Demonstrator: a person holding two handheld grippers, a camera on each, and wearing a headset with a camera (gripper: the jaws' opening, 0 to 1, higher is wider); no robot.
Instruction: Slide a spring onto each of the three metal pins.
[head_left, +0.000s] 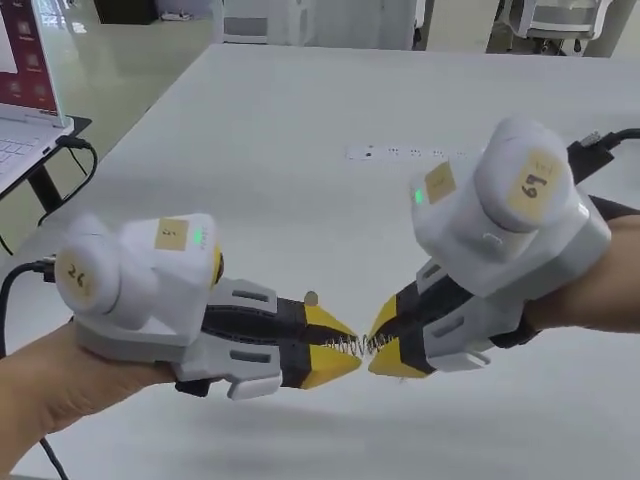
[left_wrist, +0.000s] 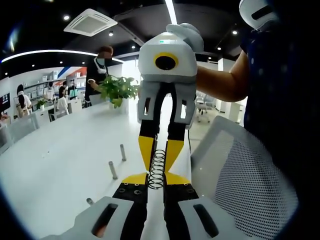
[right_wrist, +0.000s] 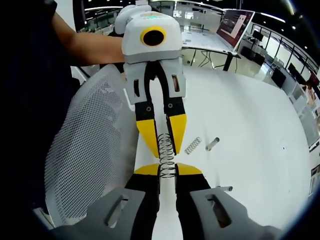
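A small steel spring (head_left: 358, 346) hangs in the air between my two grippers, which meet tip to tip over the white table (head_left: 300, 180). My left gripper (head_left: 345, 348) is shut on one end of it and my right gripper (head_left: 380, 345) on the other. The left gripper view has the spring (left_wrist: 157, 170) rising from my left gripper (left_wrist: 156, 178) into the right gripper (left_wrist: 159, 151). Two metal pins (left_wrist: 123, 152) (left_wrist: 113, 170) stand on the table to the left, with a shorter one (left_wrist: 89, 201) nearer. A second spring (right_wrist: 192, 145) lies loose beside a pin (right_wrist: 212, 144).
A laptop (head_left: 20, 90) sits on a side stand at the far left, and a white power strip (head_left: 400, 153) lies mid-table. A grey mesh chair (left_wrist: 240, 170) stands close behind the grippers. Several people and a potted plant (left_wrist: 117, 90) are at the table's far end.
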